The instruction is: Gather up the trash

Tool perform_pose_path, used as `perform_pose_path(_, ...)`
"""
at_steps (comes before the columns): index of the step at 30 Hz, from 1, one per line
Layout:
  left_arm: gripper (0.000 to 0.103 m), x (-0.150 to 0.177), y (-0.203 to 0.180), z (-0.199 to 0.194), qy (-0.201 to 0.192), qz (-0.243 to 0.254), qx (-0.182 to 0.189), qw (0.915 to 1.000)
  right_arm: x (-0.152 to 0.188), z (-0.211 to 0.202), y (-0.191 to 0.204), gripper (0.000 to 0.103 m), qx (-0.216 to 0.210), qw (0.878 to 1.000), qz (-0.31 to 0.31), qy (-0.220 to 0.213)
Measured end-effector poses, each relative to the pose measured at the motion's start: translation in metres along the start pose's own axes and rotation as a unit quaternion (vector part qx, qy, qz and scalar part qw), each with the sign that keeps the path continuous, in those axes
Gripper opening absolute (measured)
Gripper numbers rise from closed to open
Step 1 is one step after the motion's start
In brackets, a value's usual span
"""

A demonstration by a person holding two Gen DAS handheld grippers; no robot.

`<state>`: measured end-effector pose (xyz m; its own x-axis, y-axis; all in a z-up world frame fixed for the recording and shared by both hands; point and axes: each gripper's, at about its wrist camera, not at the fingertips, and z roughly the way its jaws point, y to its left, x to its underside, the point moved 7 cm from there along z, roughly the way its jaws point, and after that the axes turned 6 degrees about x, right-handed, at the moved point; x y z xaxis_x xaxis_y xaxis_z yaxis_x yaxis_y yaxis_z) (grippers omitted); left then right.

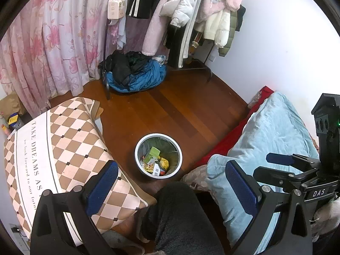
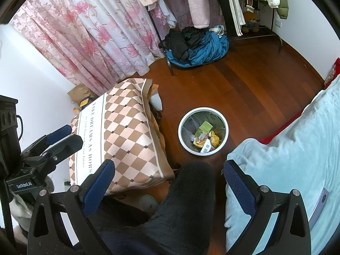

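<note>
Hovering above the wooden floor [image 1: 180, 106], the left gripper [image 1: 172, 182] and right gripper [image 2: 170, 180] both have jaws spread wide, holding and touching nothing. A white bin [image 1: 158, 155] full of trash [image 2: 205, 137] stands on the floor between a checkered table [image 1: 63, 148] and the bed [image 2: 297, 148].

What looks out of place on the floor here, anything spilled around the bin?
No spill: the trash sits inside the white bin, which stands upright. The only oddity is a heap of blue and black clothes piled on the floor under the clothes rack.
</note>
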<state>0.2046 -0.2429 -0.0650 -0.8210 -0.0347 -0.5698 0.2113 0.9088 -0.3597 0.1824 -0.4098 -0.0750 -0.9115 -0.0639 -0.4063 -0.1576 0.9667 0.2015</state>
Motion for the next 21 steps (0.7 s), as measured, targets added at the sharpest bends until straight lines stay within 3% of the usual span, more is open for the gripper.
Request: perform_pose_path(21, 0.103, 0.005, -0.007, 0.0, 0.003, -0.001, 0.007, 1.0, 0.003, -0.002, 0.013, 0.103, -0.001, 1.0, -0.002, 0.003)
